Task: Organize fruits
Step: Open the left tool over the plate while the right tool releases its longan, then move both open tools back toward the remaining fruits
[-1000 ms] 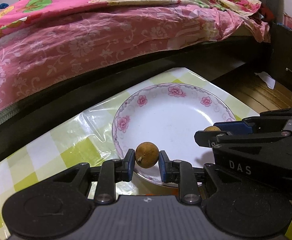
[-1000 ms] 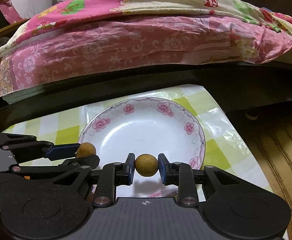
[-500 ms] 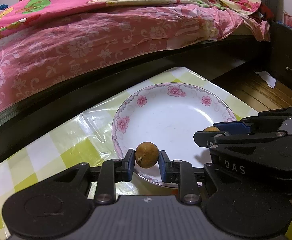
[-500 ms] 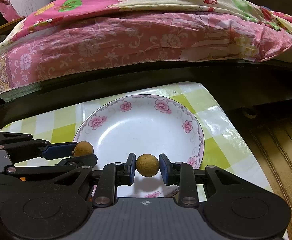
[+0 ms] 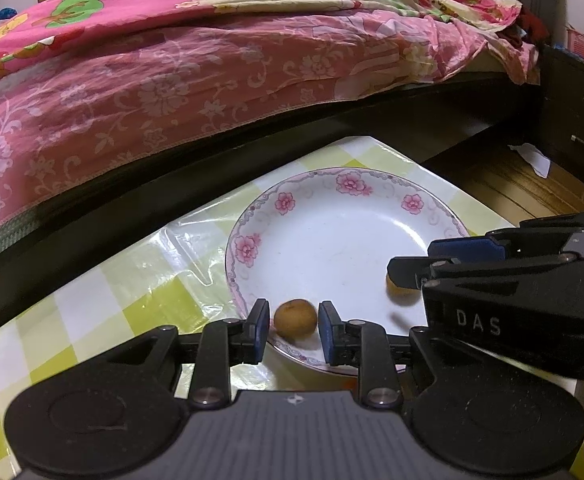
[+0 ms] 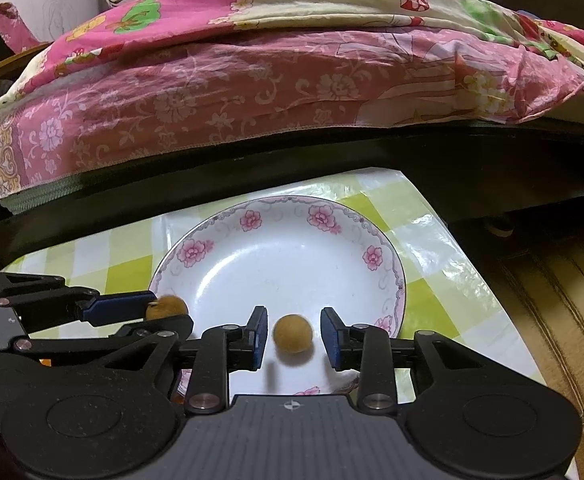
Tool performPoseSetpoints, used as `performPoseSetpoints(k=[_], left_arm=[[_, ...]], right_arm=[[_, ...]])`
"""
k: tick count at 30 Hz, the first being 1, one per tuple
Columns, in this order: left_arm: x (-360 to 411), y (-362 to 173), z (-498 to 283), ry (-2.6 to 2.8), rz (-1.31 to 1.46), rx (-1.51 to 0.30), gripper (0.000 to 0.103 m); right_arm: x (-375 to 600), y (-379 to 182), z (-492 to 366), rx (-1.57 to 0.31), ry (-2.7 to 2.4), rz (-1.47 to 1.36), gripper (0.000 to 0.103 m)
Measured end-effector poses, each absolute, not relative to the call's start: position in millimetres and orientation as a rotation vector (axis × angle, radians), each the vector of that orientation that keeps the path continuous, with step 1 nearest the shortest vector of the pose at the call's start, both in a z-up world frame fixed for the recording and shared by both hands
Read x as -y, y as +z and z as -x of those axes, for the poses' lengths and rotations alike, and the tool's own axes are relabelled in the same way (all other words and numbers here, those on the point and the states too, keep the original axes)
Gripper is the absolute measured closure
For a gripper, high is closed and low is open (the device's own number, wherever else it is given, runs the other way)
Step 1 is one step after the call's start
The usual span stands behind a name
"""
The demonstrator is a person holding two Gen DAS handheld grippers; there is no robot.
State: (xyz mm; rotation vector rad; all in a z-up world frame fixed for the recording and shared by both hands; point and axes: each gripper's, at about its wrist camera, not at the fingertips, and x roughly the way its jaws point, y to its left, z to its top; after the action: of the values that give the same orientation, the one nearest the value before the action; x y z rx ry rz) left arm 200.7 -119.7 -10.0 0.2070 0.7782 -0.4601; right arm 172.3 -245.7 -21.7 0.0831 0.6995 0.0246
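Two small round brown fruits are shown over a white plate (image 5: 332,248) with a pink floral rim, set on a counter (image 5: 104,304) covered in yellow-green and white checked plastic. The first fruit (image 5: 295,317) is seen between the blue pads of the left gripper (image 5: 294,330), just inside the near rim of the plate; a narrow gap is visible on each side, and the jaws are opening. The second fruit (image 6: 292,333) lies between the pads of the right gripper (image 6: 294,336), blurred, with clear gaps on both sides; these jaws are likewise opening, apart from the fruit. In the left wrist view the right gripper is seen at the right, partly covering the second fruit. A bed (image 6: 252,92) draped in pink floral bedding stands behind the counter
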Motion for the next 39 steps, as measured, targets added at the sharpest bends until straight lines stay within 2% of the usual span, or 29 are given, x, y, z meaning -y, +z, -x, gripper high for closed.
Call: performPoseSetpoints(k=[1,2,4,25,35,39], left_arm=[[120.2,-9.7,-200.4,-0.463,-0.208,-0.778,0.065],[120.7,-9.5,-199.5,-0.468,-0.209,-0.777,0.065],[122.1,-8.1,-197.7,-0.477,-0.214,-0.77,0.065],[81.9,15.2,-181.5,-0.443,-0.182,-0.756,0.064],[19.1,20.0,-158.2,-0.428,-0.14,-0.801,0.062],[-11.8,16.6,-146.5,-0.421,-0.139,-0.818,0.057]], right_arm=[[246.1,-21.5,-172.3,-0.698,0.023,-0.085,0.073],[247.0,-21.3,-172.0,-0.694,0.023,-0.092,0.065],[248.0,-20.1,-171.0,-0.686,0.034,-0.107,0.06],[257.9,-7.2,-152.3,-0.629,0.024,-0.126,0.06],[224.8,-18.4,-112.0,-0.706,0.182,-0.046,0.06],[211.5,-26.4,-97.4,-0.745,0.255,-0.018,0.06]])
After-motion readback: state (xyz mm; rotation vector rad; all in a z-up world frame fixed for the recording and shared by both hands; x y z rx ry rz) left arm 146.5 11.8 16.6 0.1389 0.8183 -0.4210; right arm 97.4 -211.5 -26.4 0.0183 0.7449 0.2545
